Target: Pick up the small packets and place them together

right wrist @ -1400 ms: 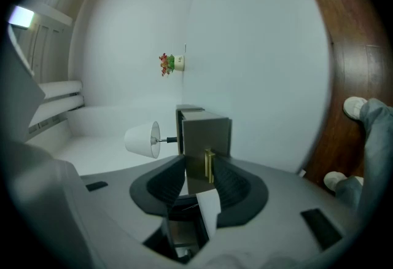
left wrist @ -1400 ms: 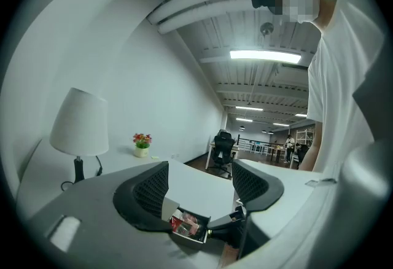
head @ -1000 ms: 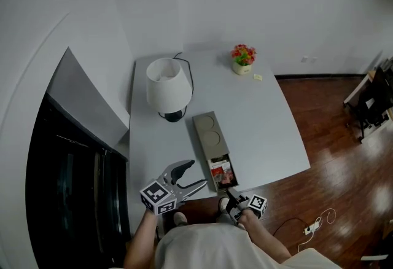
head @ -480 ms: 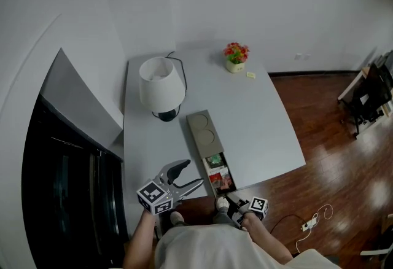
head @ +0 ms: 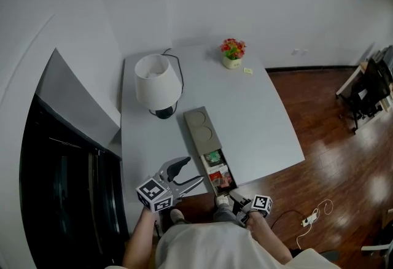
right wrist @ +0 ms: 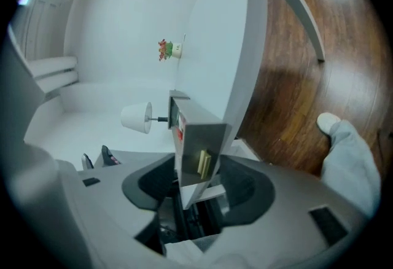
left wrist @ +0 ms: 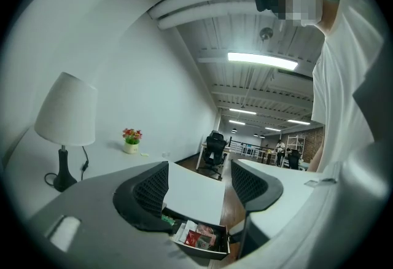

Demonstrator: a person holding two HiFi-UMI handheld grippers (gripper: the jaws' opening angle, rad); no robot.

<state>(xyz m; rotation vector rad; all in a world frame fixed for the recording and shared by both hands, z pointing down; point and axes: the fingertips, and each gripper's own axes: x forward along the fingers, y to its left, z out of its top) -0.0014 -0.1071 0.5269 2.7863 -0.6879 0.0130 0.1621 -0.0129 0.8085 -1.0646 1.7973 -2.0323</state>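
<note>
Pale grey table (head: 264, 120), white lamp (head: 158, 80), taupe drawer box (head: 204, 129), red and green packets (head: 221, 174), brown wood floor (head: 344, 157).

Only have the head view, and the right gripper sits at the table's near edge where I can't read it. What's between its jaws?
Observer: In the right gripper view, the right gripper has the drawer front between its jaws, with its small yellowish handle. The jaws have just been opening, and the pads look clear of it on both sides.
Operator: And the left one?
Observer: In the left gripper view, the left gripper has its jaws wide apart with nothing between them. It points level across the table, above the open drawer and its packets.
</note>
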